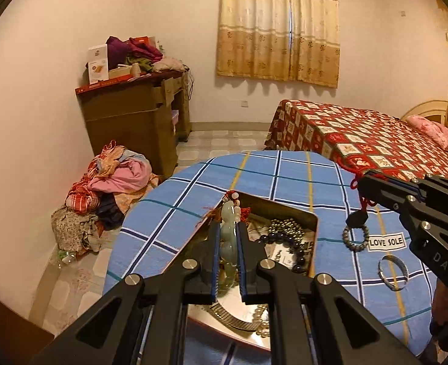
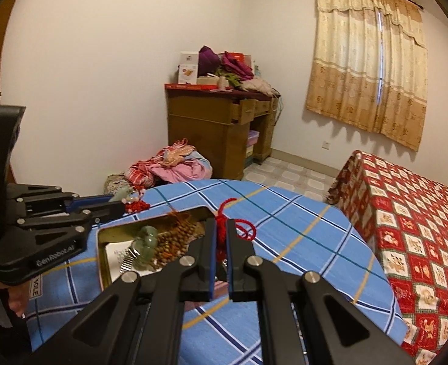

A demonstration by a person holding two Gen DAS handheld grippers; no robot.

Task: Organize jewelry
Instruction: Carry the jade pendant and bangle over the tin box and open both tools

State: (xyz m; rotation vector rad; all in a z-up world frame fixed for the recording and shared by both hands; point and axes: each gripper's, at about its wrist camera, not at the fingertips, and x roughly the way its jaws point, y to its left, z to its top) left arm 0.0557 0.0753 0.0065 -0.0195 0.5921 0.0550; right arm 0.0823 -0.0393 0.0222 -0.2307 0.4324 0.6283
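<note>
My left gripper (image 1: 227,228) is shut on a pale green jade pendant (image 1: 228,237) with red cord and beads, held above the open metal jewelry tin (image 1: 312,222). The tin holds dark bead bracelets (image 1: 284,231), pearls and a metal band. My right gripper (image 2: 221,228) is shut on a red knotted cord (image 2: 224,222) whose dark pendant (image 1: 357,218) hangs below it over the table. A bead bracelet (image 1: 355,237) and a silver bangle (image 1: 393,272) lie on the blue checked cloth (image 1: 193,200). The right wrist view shows the tin (image 2: 102,243) with another jade piece (image 2: 146,240) inside.
A "LOVE SOLE" label (image 1: 386,241) is on the cloth. A bed with a red patterned cover (image 1: 360,140) stands right of the table. A wooden desk (image 1: 139,115) with clutter and a pile of clothes (image 1: 108,191) on the floor are beyond the table's left side.
</note>
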